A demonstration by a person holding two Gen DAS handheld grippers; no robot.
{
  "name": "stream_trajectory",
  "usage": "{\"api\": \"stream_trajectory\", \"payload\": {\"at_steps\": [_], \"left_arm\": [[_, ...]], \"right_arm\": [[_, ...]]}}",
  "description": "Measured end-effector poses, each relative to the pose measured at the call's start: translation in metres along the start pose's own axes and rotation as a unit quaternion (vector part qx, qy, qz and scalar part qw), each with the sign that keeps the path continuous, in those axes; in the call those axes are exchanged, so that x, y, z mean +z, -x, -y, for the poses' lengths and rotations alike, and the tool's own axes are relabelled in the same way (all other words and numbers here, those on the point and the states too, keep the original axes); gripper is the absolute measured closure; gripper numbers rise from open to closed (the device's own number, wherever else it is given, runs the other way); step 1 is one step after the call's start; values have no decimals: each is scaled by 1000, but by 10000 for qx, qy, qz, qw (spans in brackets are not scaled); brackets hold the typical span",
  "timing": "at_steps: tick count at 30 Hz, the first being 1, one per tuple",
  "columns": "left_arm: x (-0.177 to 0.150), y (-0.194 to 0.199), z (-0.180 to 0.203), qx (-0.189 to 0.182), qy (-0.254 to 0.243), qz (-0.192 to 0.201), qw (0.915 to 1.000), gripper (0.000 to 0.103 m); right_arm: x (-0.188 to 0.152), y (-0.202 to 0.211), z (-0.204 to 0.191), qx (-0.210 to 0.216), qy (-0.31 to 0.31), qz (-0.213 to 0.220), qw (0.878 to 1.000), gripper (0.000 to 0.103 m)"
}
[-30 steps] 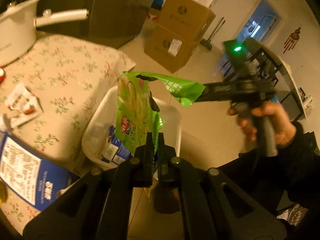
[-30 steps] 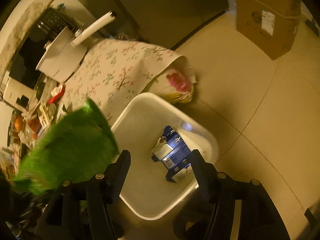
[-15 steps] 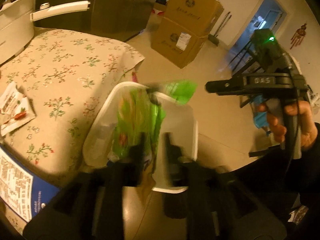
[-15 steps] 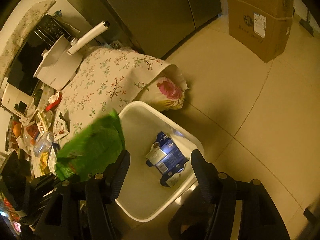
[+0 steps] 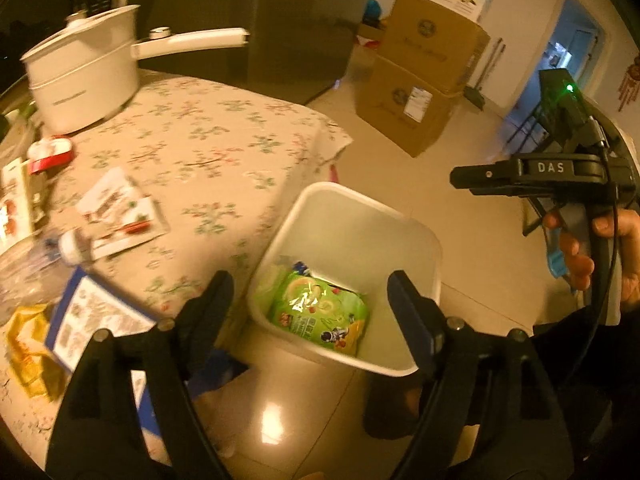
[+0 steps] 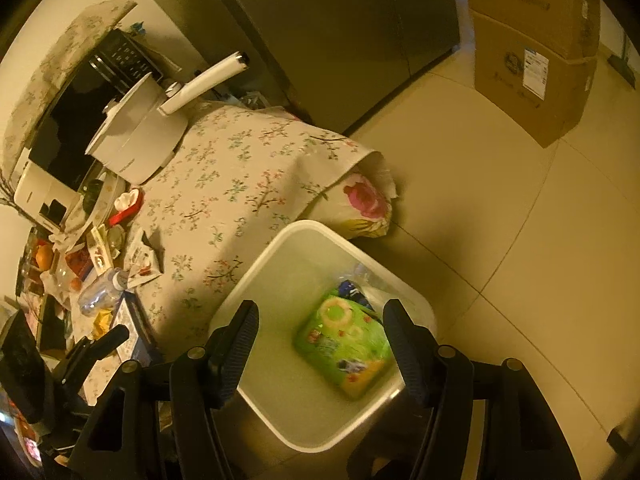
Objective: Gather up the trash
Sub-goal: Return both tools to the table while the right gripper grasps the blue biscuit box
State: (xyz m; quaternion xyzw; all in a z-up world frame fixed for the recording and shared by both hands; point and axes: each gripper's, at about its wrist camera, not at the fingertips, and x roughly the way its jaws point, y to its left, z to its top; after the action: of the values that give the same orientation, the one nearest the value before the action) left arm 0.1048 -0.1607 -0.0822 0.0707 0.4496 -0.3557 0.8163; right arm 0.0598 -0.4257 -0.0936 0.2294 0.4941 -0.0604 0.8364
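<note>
A green snack bag [image 5: 320, 312] lies inside the white trash bin [image 5: 360, 204] on the floor beside the table; it also shows in the right wrist view [image 6: 344, 342] in the bin [image 6: 304, 236], over a blue carton [image 6: 348, 288]. My left gripper [image 5: 310, 300] is open and empty above the bin. My right gripper [image 6: 320, 328] is open and empty above the bin too; it shows from the side in the left wrist view [image 5: 464, 180]. On the floral tablecloth [image 5: 208, 136] lie a white wrapper [image 5: 116, 208], a blue box [image 5: 92, 316], a plastic bottle [image 6: 100, 292] and a yellow wrapper [image 5: 28, 340].
A white pot [image 5: 84, 76] with a long handle stands at the table's back. Cardboard boxes [image 5: 424, 84] are stacked on the floor beyond. A flowered bag [image 6: 364, 204] sits under the cloth's corner next to the bin. A dark fridge [image 6: 340, 32] stands behind.
My left gripper opened and let go of the green bag, which dropped into the bin. The right gripper, open throughout, drew back from the bag.
</note>
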Motion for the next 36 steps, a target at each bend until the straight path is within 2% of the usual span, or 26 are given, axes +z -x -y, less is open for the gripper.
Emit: {"api": "stream_trajectory", "payload": {"at_steps": [6, 12, 22, 25, 30, 35, 36], "left_arm": [[-8, 20, -32, 394, 145, 120, 9990, 23], [-21, 45, -74, 830, 515, 155, 9951, 23], [-53, 79, -136, 1321, 1191, 137, 9840, 22], [-61, 83, -149, 1507, 1291, 67, 9801, 18], [-75, 83, -171, 1697, 1489, -85, 9741, 17], [-86, 78, -190, 1762, 1673, -218, 9698, 17], [-88, 77, -193, 1746, 1723, -239, 9692, 17]], "right_arm": [[2, -4, -31, 55, 292, 1, 9996, 35], [2, -12, -68, 158, 641, -62, 9978, 32], [-14, -29, -136, 195, 1422, -229, 9894, 26], [-21, -34, -155, 223, 1677, -283, 9852, 23], [-40, -47, -191, 291, 2253, -399, 9730, 19], [-72, -56, -232, 551, 3203, -520, 9443, 6], [-79, -58, -239, 567, 3373, -540, 9381, 1]]}}
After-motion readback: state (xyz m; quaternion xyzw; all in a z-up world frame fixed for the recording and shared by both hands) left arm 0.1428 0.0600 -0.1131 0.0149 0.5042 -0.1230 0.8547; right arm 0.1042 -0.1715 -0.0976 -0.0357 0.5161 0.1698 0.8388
